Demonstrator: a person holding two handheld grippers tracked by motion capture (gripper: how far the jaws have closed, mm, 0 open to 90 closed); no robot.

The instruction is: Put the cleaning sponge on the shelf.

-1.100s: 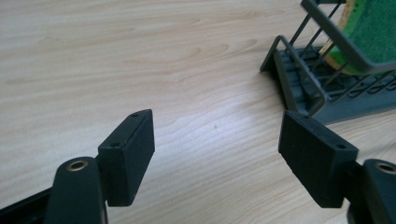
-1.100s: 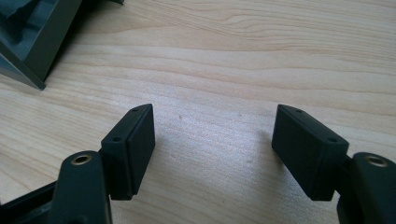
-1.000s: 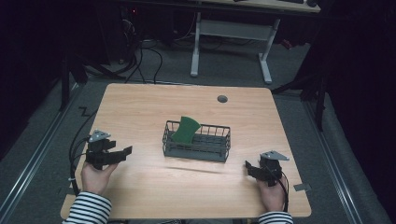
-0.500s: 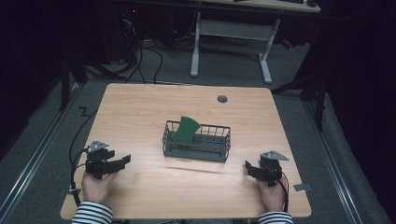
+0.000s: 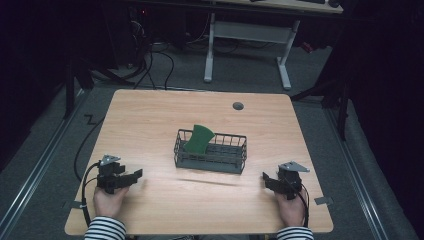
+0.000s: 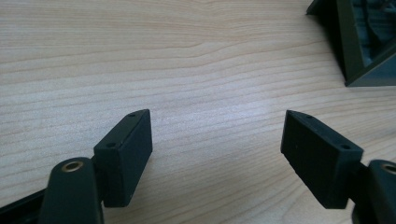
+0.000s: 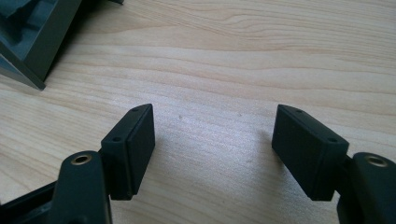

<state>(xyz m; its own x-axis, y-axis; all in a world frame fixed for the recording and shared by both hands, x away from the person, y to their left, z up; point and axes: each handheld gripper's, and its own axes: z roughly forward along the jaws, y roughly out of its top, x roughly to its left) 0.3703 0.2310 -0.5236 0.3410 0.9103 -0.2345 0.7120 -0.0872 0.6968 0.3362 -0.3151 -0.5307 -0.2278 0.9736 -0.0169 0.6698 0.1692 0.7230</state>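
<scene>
High view: both tongs, left [image 5: 131, 175] and right [image 5: 266, 178], are held spread and empty at the lower frame edges. The green piece [image 5: 198, 139], leaning in the wire basket [image 5: 211, 159] at centre, should be approached from above.

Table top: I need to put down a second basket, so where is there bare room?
The far strip between the wire basket and the grommet hole is bare, and so are both side areas flanking the basket. Crowded: the near corners, where the left tool and right tool rest.
</scene>
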